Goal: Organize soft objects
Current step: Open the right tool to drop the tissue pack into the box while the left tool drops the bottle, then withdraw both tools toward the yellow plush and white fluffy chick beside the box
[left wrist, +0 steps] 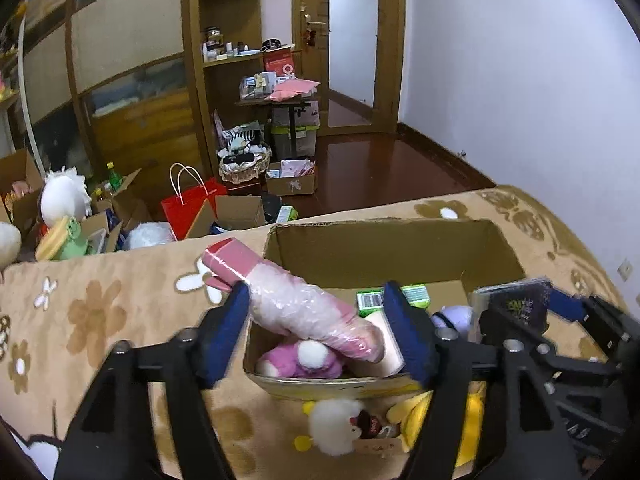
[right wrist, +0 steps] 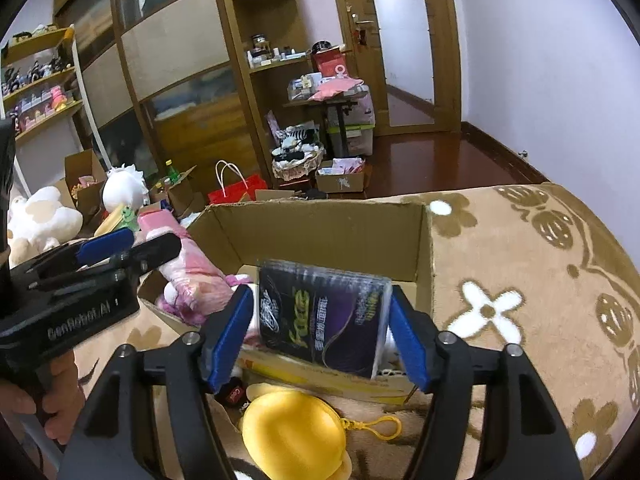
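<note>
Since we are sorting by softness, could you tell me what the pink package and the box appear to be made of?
Pink package: soft filling, probably fabric, in glossy clear plastic wrap, judging by crinkles and glare. Box: matte brown corrugated cardboard, with raw cut edges.

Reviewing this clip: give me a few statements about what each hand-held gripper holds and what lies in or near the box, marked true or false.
1. The left hand-held gripper holds a pink plastic-wrapped item over the cardboard box. True.
2. The right hand-held gripper is empty. False: its blue pads clamp a dark packaged item.
3. The cardboard box is empty. False: a pink plush and a green packet lie inside.
4. A yellow plush with a keyring lies on the blanket outside the box. True.
5. The box stands on bare wooden floor. False: it sits on the flower-patterned blanket.
</note>
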Demonstrator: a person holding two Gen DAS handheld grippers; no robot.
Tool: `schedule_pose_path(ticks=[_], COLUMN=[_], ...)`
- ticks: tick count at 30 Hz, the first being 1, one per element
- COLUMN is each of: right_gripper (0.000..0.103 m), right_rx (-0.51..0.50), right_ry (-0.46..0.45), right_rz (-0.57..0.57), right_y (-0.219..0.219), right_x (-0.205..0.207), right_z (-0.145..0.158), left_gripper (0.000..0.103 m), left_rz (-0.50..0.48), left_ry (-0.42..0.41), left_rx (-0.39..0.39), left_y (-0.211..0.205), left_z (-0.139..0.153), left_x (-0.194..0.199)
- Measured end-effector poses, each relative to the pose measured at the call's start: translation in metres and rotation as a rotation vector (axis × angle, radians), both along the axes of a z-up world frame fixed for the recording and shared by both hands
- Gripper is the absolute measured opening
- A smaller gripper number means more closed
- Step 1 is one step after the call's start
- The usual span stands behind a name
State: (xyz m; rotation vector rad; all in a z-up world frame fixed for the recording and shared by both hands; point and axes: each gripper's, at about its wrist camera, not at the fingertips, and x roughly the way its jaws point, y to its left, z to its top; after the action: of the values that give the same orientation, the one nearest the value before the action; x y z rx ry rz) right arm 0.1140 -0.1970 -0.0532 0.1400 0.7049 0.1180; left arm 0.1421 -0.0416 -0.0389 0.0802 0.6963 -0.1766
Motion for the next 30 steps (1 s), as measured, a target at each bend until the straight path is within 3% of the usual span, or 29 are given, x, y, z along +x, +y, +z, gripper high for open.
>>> schedule_pose_path(ticks=[4,6,13,30], right_gripper=[0.082,0.091,0.102,0.103], right_rx=[0.006,0.011,0.017,0.007], right_ry=[-0.01,-0.009,0.001,0.031], right_rz=[-0.012,-0.025,-0.062,-0.058], right_y=[-0.003,-0.006,-0.012,-0.003], right_x=[-0.004,-0.006,-0.015,-0.059], right_z=[0.005,0.007,0.012,0.016], left_gripper=[0.082,0.085,0.092,0.099], left_rz=[-0.009,-0.016,-0.013,0.024], left_ry=[-0.006,0.002,0.026,0.117], left_rx=[0.068,0.096,0.133,0.093], left_y=[-0.007,-0.009,-0.004,0.022], left_z=[0.0,-0.001,0.002,0.02], left_x=[-0.005,-0.008,-0.02,-0.057])
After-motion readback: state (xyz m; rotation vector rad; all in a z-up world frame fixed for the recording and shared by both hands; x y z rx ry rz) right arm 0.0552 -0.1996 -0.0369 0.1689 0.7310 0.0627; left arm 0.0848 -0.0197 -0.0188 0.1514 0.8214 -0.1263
